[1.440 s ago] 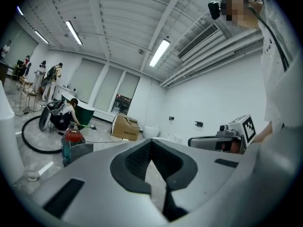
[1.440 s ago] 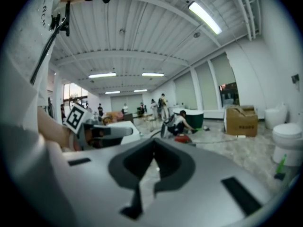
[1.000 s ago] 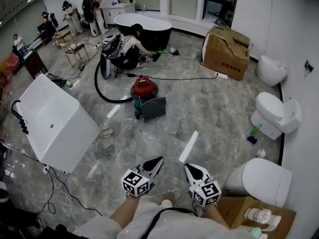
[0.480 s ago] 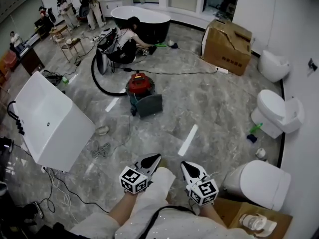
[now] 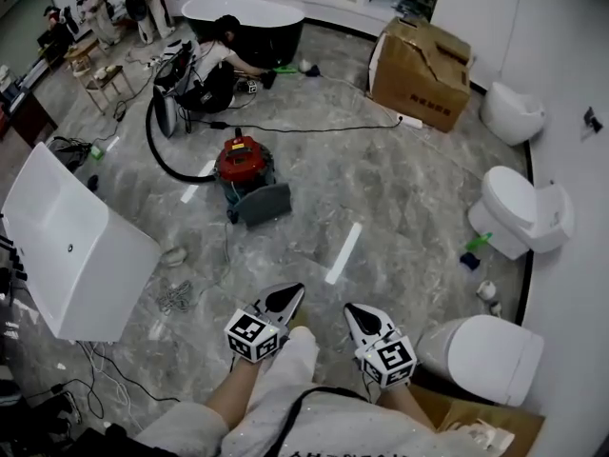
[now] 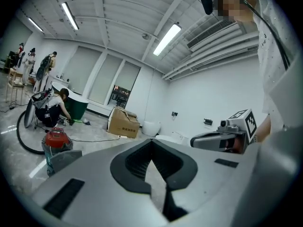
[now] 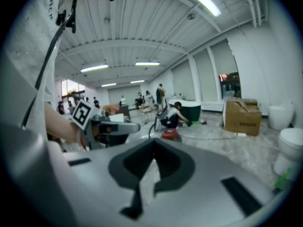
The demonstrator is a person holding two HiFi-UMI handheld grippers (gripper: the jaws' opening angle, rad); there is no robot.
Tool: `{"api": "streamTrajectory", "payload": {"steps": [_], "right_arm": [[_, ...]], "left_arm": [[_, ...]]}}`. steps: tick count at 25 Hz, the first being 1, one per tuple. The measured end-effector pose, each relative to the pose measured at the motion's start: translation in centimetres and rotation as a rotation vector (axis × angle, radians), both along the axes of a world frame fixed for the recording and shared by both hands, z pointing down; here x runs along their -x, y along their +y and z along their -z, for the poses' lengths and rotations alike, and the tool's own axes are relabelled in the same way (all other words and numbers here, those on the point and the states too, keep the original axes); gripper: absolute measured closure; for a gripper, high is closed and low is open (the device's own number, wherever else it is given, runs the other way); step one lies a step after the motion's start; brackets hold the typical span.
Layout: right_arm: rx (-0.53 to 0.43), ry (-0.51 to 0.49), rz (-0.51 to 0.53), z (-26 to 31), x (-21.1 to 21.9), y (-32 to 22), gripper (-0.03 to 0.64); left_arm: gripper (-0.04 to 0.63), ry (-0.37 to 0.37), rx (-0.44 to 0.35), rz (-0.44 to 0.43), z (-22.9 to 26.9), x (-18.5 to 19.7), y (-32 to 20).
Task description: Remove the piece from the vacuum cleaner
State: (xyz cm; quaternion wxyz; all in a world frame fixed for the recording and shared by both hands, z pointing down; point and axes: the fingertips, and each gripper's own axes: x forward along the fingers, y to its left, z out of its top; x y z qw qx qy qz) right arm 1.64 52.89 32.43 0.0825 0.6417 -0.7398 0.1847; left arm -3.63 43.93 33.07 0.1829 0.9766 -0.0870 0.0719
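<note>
- The left gripper (image 5: 288, 297) sits at the bottom middle of the head view. Its two jaws are pressed together, and the left gripper view shows nothing between them.
- The right gripper (image 5: 356, 314) is just beside it, a bit to the right. Its jaws are together too, and it holds nothing.
- The red vacuum cleaner (image 5: 242, 159) stands on the grey floor, up and to the left of the middle of the head view. It is well apart from both claws.
- A black hose (image 5: 158, 156) curls out of the vacuum cleaner toward the upper left.
- A flat grey part (image 5: 265, 205) leans on the side of the vacuum cleaner that is nearest the bottom of the picture. I think this may be the piece to take off, but it is too small here to be sure.
- A big white bathtub (image 5: 71, 241) lies at the left edge. Toilets (image 5: 514, 208) stand along the right edge.
- I think the job has not really begun. Nothing on the vacuum cleaner is touched, so the step in hand looks like getting over to it.
- Next, I think the claws have to get close to the vacuum cleaner and go low, near the floor.
- Then one claw has to open up and close on the piece.
- The other claw could hold the red body so it does not roll or tip.
</note>
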Motion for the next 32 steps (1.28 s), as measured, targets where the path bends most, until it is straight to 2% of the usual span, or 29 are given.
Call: {"api": "streamTrajectory", "payload": {"steps": [5, 12, 17, 25, 32], "right_arm": [[-0.001, 0.003, 0.042, 0.9, -1.4, -6.2, 0.606], [0.015, 0.02, 0.149, 0.5, -1.6, -14.8, 0.606], [0.021, 0.05, 0.208, 0.2, -2.5, -20.1, 0.605], [0.05, 0.048, 0.269, -0.6, -2.4, -24.0, 0.606], [0.078, 0.026, 0.364, -2.9, -2.1, -28.1, 0.606]], "left_arm": [[0.575, 0.003, 0.003, 0.022, 0.8, -1.5, -5.2], [0.575, -0.017, 0.022, 0.149, -0.9, -0.7, -13.3], [0.575, -0.016, 0.031, 0.196, -1.5, -0.6, -17.6], [0.574, 0.002, 0.034, 0.256, -1.4, 0.2, -21.4], [0.574, -0.006, 0.069, 0.365, -3.0, 1.6, -24.3]]}}
